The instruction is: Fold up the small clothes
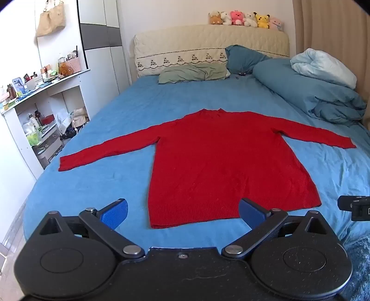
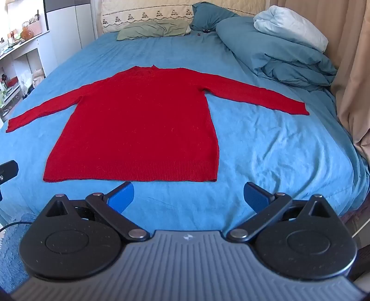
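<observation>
A red long-sleeved sweater [image 1: 222, 162] lies flat on the blue bed sheet [image 1: 104, 185], both sleeves spread out, hem toward me. It also shows in the right wrist view [image 2: 143, 125]. My left gripper [image 1: 183, 211] is open and empty, hovering just before the hem, near its left corner. My right gripper [image 2: 188, 196] is open and empty, just before the hem's right corner. A part of the right gripper shows at the right edge of the left wrist view [image 1: 353, 207].
A folded blue duvet [image 1: 312, 92] with a pale pillow lies at the bed's far right. A green pillow [image 1: 192, 73] and the headboard with plush toys [image 1: 245, 19] are at the far end. Cluttered white shelves [image 1: 41, 111] stand on the left, a curtain [image 2: 353, 81] on the right.
</observation>
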`<state>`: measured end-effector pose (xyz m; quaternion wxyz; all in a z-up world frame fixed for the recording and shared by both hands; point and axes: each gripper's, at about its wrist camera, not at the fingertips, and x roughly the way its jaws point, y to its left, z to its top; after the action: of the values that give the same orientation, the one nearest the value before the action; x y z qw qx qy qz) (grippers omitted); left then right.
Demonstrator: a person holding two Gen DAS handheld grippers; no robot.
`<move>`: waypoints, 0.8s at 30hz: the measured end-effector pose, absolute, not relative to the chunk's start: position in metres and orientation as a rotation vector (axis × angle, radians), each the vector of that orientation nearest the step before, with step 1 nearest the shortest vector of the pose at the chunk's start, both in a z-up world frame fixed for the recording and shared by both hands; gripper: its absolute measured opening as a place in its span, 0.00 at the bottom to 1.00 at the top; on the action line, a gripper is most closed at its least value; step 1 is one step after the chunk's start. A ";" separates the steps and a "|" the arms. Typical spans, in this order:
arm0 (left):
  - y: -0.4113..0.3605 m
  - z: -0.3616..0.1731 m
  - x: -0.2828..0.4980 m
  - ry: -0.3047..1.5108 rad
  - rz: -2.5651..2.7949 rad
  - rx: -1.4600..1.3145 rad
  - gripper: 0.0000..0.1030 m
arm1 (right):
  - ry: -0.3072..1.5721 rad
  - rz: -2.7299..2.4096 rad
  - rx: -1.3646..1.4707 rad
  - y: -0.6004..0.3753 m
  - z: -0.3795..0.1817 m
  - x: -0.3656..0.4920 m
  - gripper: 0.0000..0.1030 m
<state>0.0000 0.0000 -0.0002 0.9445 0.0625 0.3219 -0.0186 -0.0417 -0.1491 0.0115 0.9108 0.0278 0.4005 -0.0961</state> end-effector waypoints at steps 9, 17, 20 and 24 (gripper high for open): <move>-0.008 -0.004 0.001 0.656 -0.035 0.134 1.00 | 0.828 -0.195 0.063 -0.152 0.008 -0.042 1.00; 0.000 0.000 -0.001 0.655 -0.045 0.123 1.00 | 0.831 -0.194 0.062 -0.156 0.000 -0.041 1.00; 0.000 0.000 -0.001 0.659 -0.046 0.120 1.00 | 0.834 -0.193 0.061 -0.152 0.004 -0.041 1.00; 0.001 0.001 0.000 0.661 -0.046 0.119 1.00 | 0.836 -0.193 0.071 -0.154 -0.005 -0.041 1.00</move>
<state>0.0004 0.0009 0.0005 0.9439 0.0586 0.3242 -0.0226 -0.0405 -0.1545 -0.0046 0.9088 0.0345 0.4052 -0.0935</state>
